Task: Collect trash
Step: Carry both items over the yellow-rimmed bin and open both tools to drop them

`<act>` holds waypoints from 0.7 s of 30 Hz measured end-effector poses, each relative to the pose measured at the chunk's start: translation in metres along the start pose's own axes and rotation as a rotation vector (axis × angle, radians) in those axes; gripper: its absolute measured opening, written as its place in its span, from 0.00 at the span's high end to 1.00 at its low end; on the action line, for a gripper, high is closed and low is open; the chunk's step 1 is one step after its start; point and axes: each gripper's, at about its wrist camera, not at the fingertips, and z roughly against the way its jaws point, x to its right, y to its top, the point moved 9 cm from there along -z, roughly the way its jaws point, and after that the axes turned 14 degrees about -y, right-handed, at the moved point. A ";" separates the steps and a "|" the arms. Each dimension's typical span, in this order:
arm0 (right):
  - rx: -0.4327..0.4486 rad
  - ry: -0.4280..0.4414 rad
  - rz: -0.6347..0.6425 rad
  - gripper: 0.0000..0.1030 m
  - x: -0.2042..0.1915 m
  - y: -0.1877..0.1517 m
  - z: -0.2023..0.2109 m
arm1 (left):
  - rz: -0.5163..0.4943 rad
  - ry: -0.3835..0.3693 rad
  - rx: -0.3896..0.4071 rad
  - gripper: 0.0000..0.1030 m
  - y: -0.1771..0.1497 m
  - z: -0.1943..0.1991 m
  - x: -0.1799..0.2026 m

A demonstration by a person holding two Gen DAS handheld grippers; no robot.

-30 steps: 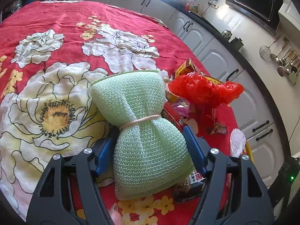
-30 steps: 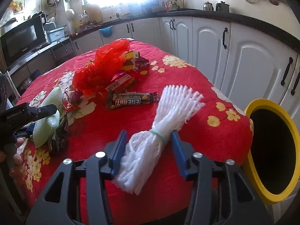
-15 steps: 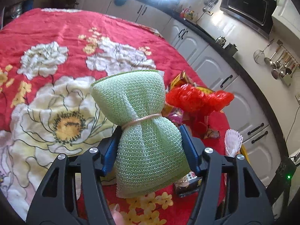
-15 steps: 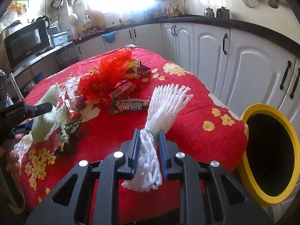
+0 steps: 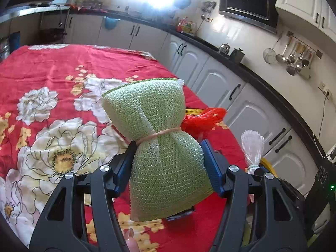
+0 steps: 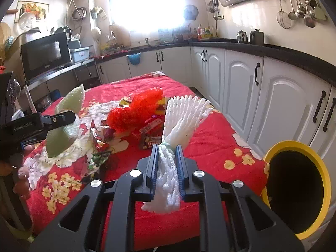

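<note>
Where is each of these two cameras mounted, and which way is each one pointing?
Left wrist view: sits on the left gripper, looking across the red floral table toward the cabinets; its fingers clamp a green mesh bundle, a fingertip showing below.
Right wrist view: sits on the right gripper, facing the window, clamping a white net bundle beside the yellow bin.
Shared: both bundles, the red mesh, and the table.

Red floral tablecloth (image 5: 52, 67) over the desk. Behind, white cabinets (image 6: 237, 79) under a black countertop (image 6: 283, 51), with a microwave (image 6: 45, 55), two metal kettles (image 6: 251, 36), hanging ladles and strainers (image 6: 298, 6), a range hood (image 5: 247, 2), a bright window (image 6: 142, 6).
</note>
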 end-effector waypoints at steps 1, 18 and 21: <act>0.005 0.002 -0.002 0.85 0.001 0.002 0.001 | -0.008 -0.002 0.001 0.48 0.001 -0.001 0.003; 0.111 -0.022 -0.047 0.88 0.038 0.040 0.034 | -0.120 -0.097 0.016 0.48 0.014 -0.022 0.070; 0.137 -0.043 -0.061 0.88 0.054 0.048 0.042 | -0.140 -0.123 0.016 0.48 0.017 -0.029 0.087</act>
